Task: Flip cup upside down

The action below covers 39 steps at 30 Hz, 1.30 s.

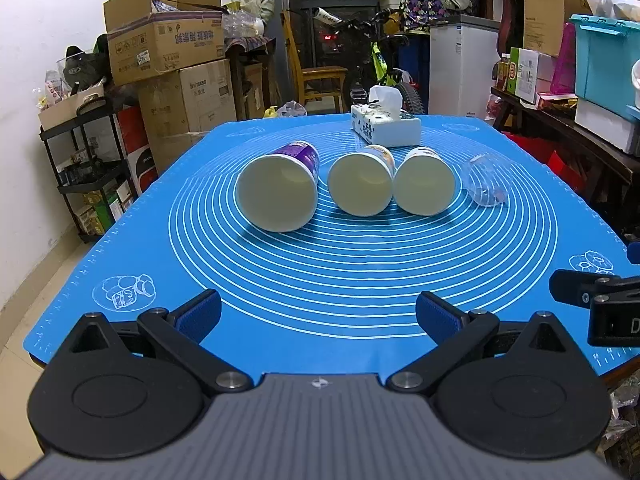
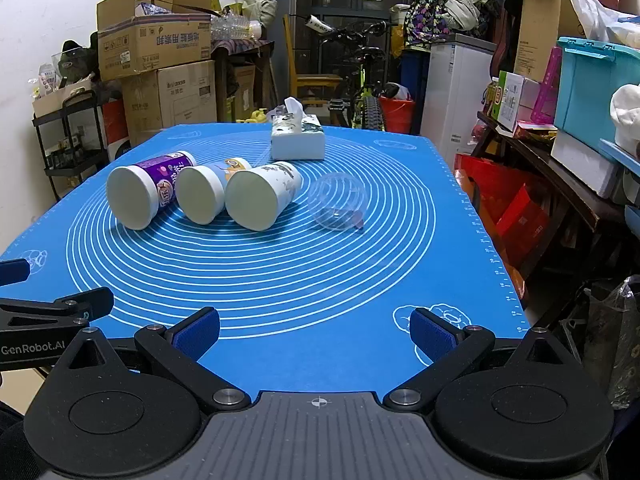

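Cluttered storage surrounded the table: cardboard boxes (image 1: pixel 164 40) stacked at the left, a bicycle (image 1: pixel 376 64) behind, shelves at the right. From the left wrist camera, a blue baking mat (image 1: pixel 320 280) with white concentric rings covered the tabletop. Four cups lay on their sides in a row across it, mouths facing the camera: a purple cup (image 1: pixel 278 192) at the left, a middle paper cup (image 1: pixel 362 182) touching a right paper cup (image 1: pixel 424 182), and a clear plastic cup (image 1: pixel 486 180) just beside that one. A tissue box (image 1: pixel 384 128) stood behind them. The left gripper (image 1: pixel 318 314) hovered near the mat's front edge, its fingers spread wide and holding nothing.

From the right wrist camera, the same row appeared farther left: purple cup (image 2: pixel 148 190), middle paper cup (image 2: pixel 208 190), right paper cup (image 2: pixel 260 194), clear plastic cup (image 2: pixel 340 200), with the tissue box (image 2: pixel 298 138) beyond. The right gripper (image 2: pixel 314 336) also stood spread apart and empty, well short of the cups.
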### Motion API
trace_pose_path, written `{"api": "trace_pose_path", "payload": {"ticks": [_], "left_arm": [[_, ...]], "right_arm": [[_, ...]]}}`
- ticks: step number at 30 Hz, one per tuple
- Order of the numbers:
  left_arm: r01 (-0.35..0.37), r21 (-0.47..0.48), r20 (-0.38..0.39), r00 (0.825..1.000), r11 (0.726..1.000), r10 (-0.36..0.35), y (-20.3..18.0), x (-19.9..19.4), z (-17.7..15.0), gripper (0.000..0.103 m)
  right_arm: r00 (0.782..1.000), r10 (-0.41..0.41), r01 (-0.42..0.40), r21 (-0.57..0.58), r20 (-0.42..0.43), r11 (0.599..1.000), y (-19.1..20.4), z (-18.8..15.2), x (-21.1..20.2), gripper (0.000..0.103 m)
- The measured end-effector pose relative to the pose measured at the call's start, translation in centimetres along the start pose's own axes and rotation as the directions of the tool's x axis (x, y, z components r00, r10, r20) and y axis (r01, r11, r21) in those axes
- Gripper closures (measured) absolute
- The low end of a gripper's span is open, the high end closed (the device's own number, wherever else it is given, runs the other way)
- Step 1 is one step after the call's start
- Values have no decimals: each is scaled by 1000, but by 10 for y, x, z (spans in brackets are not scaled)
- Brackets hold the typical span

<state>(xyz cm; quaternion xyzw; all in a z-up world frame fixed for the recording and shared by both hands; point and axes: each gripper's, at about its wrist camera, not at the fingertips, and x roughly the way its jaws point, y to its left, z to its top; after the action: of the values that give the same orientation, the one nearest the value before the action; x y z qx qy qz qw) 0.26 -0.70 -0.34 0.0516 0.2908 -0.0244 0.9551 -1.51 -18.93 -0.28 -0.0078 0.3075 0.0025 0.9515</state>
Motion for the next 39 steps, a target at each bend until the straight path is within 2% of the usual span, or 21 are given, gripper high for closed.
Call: {"api": "trace_pose_path", "payload": {"ticks": [39], "left_arm": [[9, 12, -7, 1000, 1000, -9, -2, 0, 0, 1]], "right_arm": [[1000, -4, 4, 5, 1, 1000, -2, 3, -1, 3]]}}
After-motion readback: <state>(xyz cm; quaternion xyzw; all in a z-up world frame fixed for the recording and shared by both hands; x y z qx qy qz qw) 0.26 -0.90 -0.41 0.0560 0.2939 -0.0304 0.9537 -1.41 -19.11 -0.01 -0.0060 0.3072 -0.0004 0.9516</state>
